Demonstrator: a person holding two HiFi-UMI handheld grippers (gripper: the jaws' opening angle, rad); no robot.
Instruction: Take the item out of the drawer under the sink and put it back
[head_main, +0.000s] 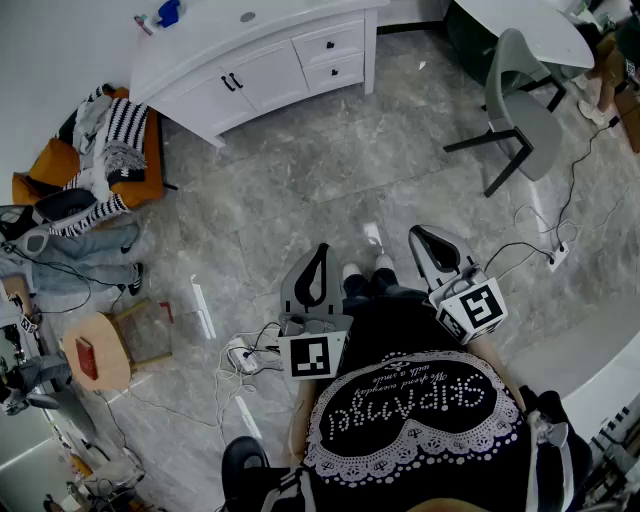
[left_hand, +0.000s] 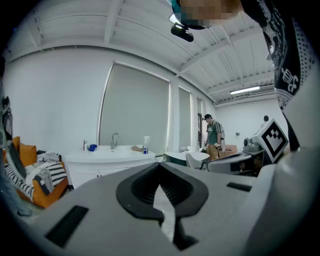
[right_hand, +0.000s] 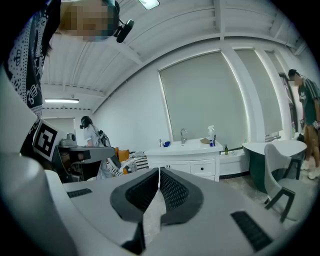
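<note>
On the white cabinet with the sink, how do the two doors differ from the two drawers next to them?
The doors are tall panels standing side by side; the drawers are low and stacked one above the other. The doors carry two black bar handles close together at the middle seam; each drawer has one small dark pull at its centre. Both are white, and all are closed.
</note>
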